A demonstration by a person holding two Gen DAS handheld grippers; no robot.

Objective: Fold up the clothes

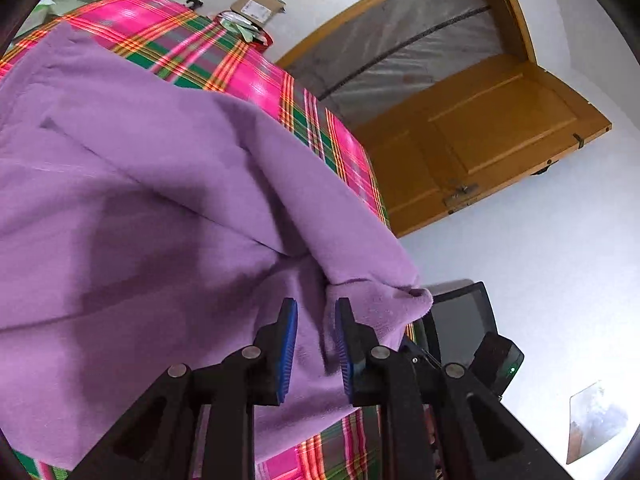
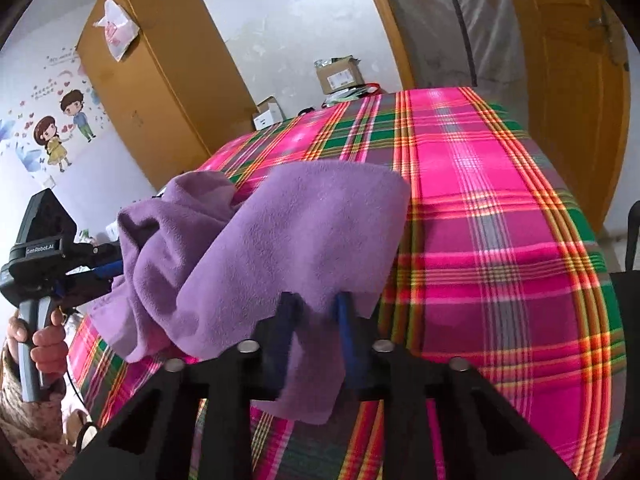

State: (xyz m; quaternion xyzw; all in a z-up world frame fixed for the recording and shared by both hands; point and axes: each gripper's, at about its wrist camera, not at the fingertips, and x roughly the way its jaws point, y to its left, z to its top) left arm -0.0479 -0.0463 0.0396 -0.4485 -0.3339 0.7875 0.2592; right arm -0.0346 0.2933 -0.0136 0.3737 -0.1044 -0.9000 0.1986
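A purple fleece garment (image 1: pixel 152 184) lies rumpled on a bed with a pink and green plaid cover (image 1: pixel 256 80). In the left wrist view my left gripper (image 1: pixel 316 344) stands open just above the cloth; a gap shows between its blue pads (image 1: pixel 289 344) and nothing is pinched. In the right wrist view my right gripper (image 2: pixel 314 320) is shut on a corner of the purple garment (image 2: pixel 288 236), which drapes over its fingertips and hangs down between them. My left gripper (image 2: pixel 114 270) shows at the garment's left side, with a hand (image 2: pixel 46 344) on its handle.
The plaid cover (image 2: pixel 500 240) lies bare to the right of the garment. Cardboard boxes (image 2: pixel 340 74) stand at the bed's far end. A wooden wardrobe (image 2: pixel 160 80) is at the back left, and a wooden door (image 1: pixel 500 140) stands open beside the bed.
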